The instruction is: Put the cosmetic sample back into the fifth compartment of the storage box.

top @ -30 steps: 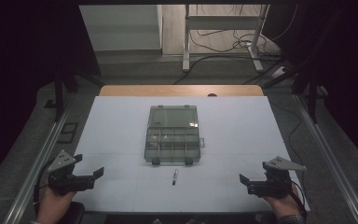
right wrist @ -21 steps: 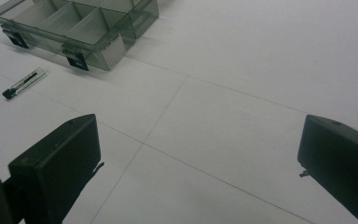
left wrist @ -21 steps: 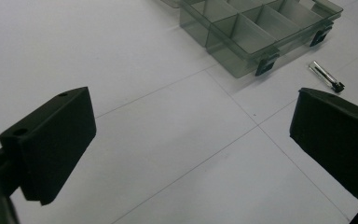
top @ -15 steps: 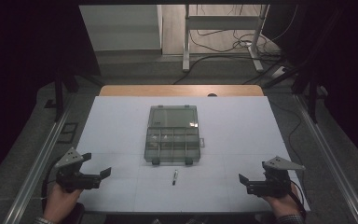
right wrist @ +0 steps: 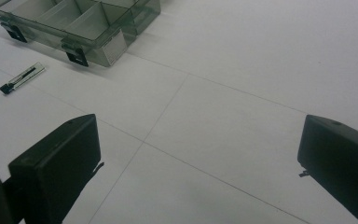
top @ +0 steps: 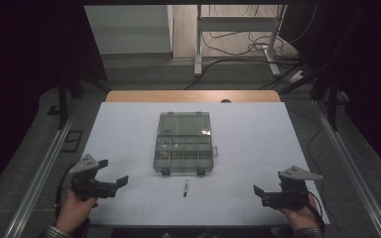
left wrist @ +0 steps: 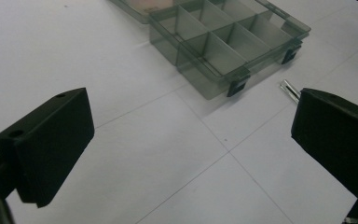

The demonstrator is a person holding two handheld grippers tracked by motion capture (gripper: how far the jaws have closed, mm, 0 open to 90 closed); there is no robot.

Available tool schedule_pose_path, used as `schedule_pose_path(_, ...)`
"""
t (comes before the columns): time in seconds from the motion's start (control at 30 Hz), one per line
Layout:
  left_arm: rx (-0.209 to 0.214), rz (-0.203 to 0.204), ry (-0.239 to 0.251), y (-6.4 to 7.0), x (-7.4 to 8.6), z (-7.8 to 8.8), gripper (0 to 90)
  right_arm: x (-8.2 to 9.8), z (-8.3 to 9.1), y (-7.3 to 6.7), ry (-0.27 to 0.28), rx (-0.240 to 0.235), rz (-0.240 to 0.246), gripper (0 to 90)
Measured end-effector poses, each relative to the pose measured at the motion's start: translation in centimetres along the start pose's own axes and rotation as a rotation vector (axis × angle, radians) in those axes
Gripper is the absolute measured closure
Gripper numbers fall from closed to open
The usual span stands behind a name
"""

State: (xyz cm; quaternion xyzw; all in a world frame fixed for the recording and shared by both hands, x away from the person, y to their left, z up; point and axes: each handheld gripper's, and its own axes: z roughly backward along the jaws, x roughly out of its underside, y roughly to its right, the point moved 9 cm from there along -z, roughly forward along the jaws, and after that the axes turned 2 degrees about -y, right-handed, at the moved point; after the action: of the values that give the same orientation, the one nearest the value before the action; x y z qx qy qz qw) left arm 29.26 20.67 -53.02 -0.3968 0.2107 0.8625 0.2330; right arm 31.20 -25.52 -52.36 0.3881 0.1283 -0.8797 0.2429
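we're at the start: both jaws apart, left gripper (top: pixel 121 181) & right gripper (top: pixel 258 191) at the desk's near corners. pen (top: pixel 185 187) lies near the front edge, before the open box (top: pixel 183 144); next, reach w/ one gripper.

No readable text, labels or numbers anywhere.
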Motion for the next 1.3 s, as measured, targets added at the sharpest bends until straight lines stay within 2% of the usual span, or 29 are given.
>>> schedule_pose_path(0.13,0.026,-0.014,-0.018,0.8,-0.3,-0.7,0.1,0.0,0.0,0.1,0.000,0.003,-0.005,0.0)
schedule_pose_path(0.3,0.037,-0.029,-0.040,1.3,-0.6,-1.5,0.6,0.0,0.0,0.0,-0.003,0.001,-0.005,0.0)
schedule_pose_path(0.57,0.063,-0.030,-0.077,2.4,-0.9,-2.6,1.7,0.0,0.0,0.0,-0.004,-0.004,-0.003,0.0)
schedule_pose_path(0.77,0.083,-0.058,-0.115,3.4,-1.1,-3.6,2.5,0.0,0.0,-0.1,-0.001,-0.010,0.002,0.0)
schedule_pose_path(0.9,0.118,-0.064,-0.134,4.0,-1.3,-4.2,2.5,0.0,0.0,-0.1,-0.002,-0.012,0.001,0.0)
schedule_pose_path(1.03,0.144,-0.087,-0.158,4.6,-1.4,-4.7,3.2,0.0,0.0,-0.1,-0.002,-0.015,-0.002,0.0)
schedule_pose_path(1.3,0.156,-0.125,-0.202,5.8,-1.7,-6.1,6.8,0.0,-0.1,-0.1,-0.005,-0.016,-0.005,0.0)
